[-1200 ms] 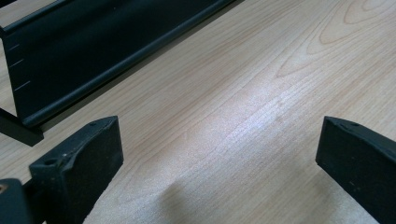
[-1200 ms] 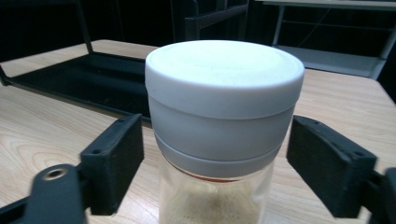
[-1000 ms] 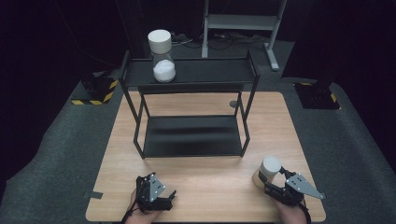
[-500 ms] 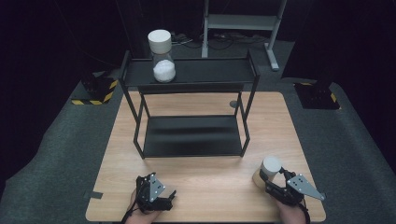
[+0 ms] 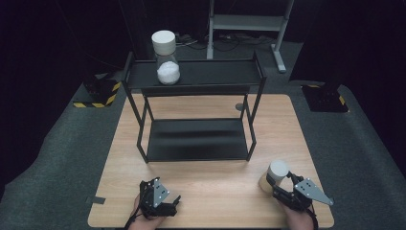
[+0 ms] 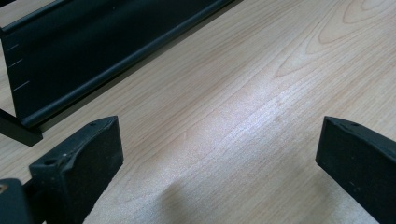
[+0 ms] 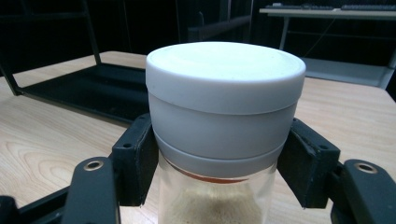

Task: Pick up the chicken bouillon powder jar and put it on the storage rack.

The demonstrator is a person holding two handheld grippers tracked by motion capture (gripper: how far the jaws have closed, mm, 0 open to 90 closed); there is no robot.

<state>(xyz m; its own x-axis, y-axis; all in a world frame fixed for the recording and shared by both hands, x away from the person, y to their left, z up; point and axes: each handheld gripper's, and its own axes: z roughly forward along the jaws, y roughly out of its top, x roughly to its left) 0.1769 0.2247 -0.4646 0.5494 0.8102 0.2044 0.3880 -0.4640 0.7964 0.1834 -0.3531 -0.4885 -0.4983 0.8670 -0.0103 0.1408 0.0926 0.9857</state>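
Observation:
A glass jar (image 5: 276, 170) with a white lid holds tan powder and stands on the wooden table (image 5: 215, 187) near the front right. My right gripper (image 5: 280, 179) is shut on it. In the right gripper view both jaws press the jar (image 7: 224, 93) just under the lid, and the right gripper (image 7: 223, 161) points level. At the front left, my left gripper (image 5: 168, 203) lies low over the table. Its jaws stand wide apart over bare wood in the left gripper view (image 6: 219, 158).
A black two-level rack (image 5: 196, 139) stands mid-table. A second white-lidded jar (image 5: 165, 60) with white powder sits on its top shelf at the left. The rack's lower shelf edge (image 6: 93, 51) lies just ahead of the left gripper. Dark floor surrounds the table.

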